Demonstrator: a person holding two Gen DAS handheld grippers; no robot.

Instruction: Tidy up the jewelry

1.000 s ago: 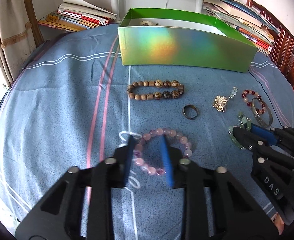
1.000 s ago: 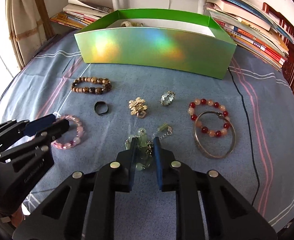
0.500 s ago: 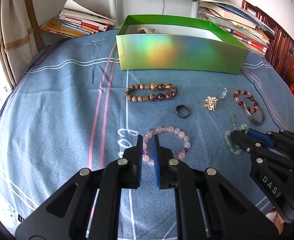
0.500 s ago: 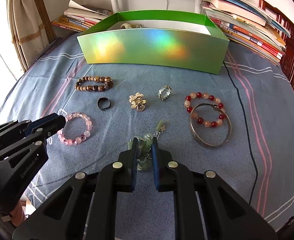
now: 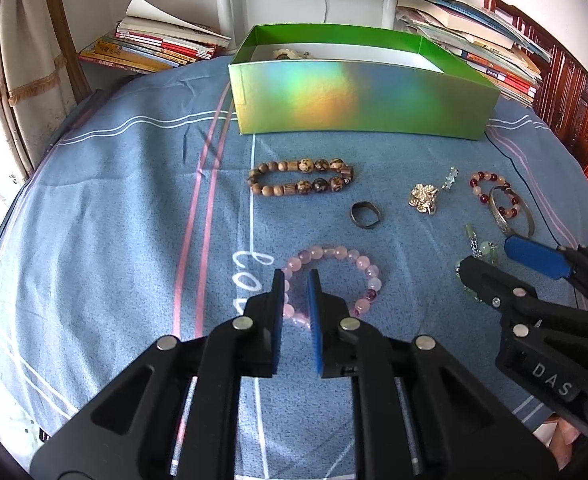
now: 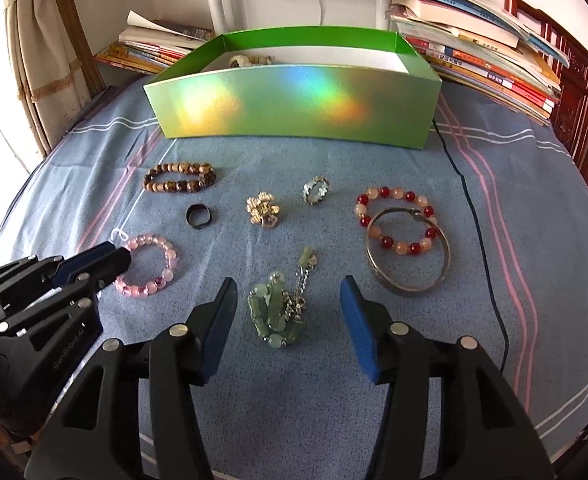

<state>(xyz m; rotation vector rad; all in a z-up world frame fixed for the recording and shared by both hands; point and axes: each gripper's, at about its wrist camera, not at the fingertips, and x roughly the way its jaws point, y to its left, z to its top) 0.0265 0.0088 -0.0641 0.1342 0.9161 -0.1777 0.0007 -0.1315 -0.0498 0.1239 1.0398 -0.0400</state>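
Jewelry is found mostly outside the green box (image 6: 294,108), which stands open at the far side of the blue striped cloth (image 6: 493,300) covering the counter; only one pale beaded item (image 6: 250,60) is seen inside it, so the task is judged to be at an early stage. Laid out on the cloth are a brown wooden-bead bracelet (image 6: 180,177), a dark ring (image 6: 198,216), a gold ornament (image 6: 262,211), a small silver ring (image 6: 316,190), a red and peach bead bracelet (image 6: 395,216) overlapped by a silver bangle (image 6: 407,256), a pink bead bracelet (image 5: 333,280) and a green bead bracelet (image 6: 278,312) lying bunched with its chain. The left hand-held gripper (image 5: 295,280) is held nearly pressed together, with the near-left beads of the pink bracelet between its blue pads; the bracelet appears still to rest on the cloth, and whether the pads truly press on it cannot be told from either view. The right hand-held gripper (image 6: 290,292) is spread, its jaws having just been opening, and the green bead bracelet lies loose between them on the cloth, touched by neither pad. No piece is seen lifted. Stacks of books (image 6: 493,60) stand behind the box and are not part of the work. All eight pieces on the cloth are judged still to be moved into the box, the pink and green bracelets being the likeliest next.
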